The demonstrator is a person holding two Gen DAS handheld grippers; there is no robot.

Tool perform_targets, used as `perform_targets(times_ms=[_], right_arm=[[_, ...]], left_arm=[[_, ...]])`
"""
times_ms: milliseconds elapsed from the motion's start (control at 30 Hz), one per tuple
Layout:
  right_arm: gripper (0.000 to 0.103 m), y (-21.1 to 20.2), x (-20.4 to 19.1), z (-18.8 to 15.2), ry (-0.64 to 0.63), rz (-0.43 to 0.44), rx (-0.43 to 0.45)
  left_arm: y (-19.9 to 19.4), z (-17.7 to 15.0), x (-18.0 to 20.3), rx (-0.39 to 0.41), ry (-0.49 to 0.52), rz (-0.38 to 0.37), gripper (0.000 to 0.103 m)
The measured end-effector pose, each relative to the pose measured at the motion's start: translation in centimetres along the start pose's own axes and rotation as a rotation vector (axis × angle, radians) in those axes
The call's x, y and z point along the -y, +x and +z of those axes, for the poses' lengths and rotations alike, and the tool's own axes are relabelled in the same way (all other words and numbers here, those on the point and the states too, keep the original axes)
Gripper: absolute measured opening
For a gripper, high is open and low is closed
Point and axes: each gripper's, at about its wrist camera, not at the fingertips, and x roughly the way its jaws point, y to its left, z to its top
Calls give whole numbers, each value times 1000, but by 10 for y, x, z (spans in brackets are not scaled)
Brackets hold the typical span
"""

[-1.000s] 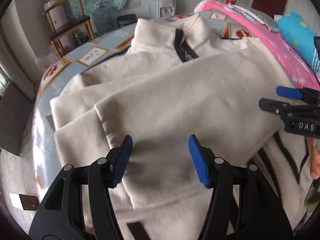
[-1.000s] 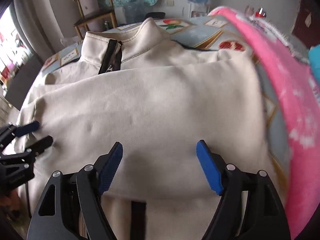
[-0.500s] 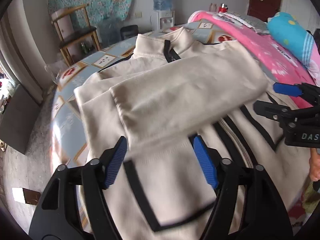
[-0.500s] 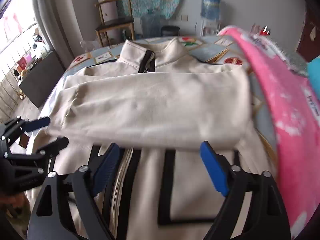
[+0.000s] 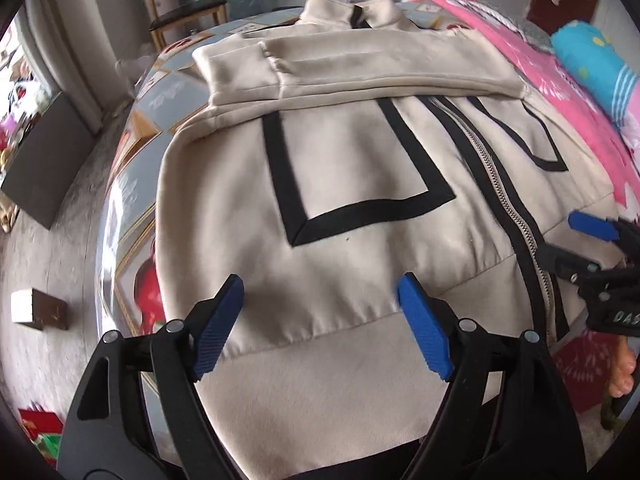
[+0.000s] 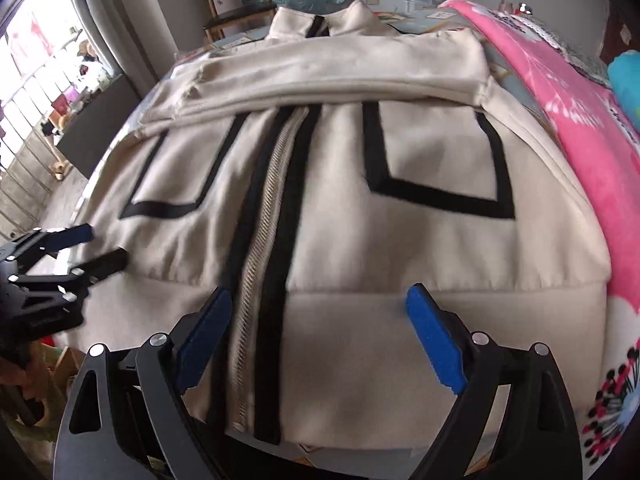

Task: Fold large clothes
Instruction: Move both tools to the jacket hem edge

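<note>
A cluttered room, a chair at the back, and a patterned surface carrying the jacket. Left hand-held gripper is released, nothing between its blue pads, hovering over the hem at the near edge; its jaws have just been opening. Right hand-held gripper is likewise spread wide and empty, straddling the zipper at the hem, having just opened further too. The jacket lies front up, collar at the far edge, a pink blanket along the right edge. Progress, as I read it: both sleeves are folded across the chest, so the body fold is left. A second ago both grippers hung over those sleeves; now they are back at the hem.
</note>
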Motion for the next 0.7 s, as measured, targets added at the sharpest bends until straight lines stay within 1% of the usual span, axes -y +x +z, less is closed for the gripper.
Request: perform_targets(times_ms=[67, 200, 267, 433, 533, 667, 700], right_arm=[[90, 3, 1, -6, -11, -13, 2], [92, -1, 0, -13, -23, -23, 13], [92, -5, 1, -16, -24, -13, 11], [92, -16, 15, -37, -14, 28, 36], [92, -22, 18, -49, -48, 39, 56], [92, -27, 17, -55, -87, 29, 34], [92, -28, 18, -55, -86, 35, 27]], left_arm=[[-3, -4, -3, 9, -27, 1, 76], [-13, -16, -9, 33, -50, 3, 76], [-20, -24, -14, 47, -55, -1, 76], [-44, -52, -36, 78, -83, 17, 76], [-62, -72, -51, 104, -106, 12, 76], [-81, -95, -60, 145, -139, -4, 76], [-84, -99, -60, 152, -141, -18, 74]])
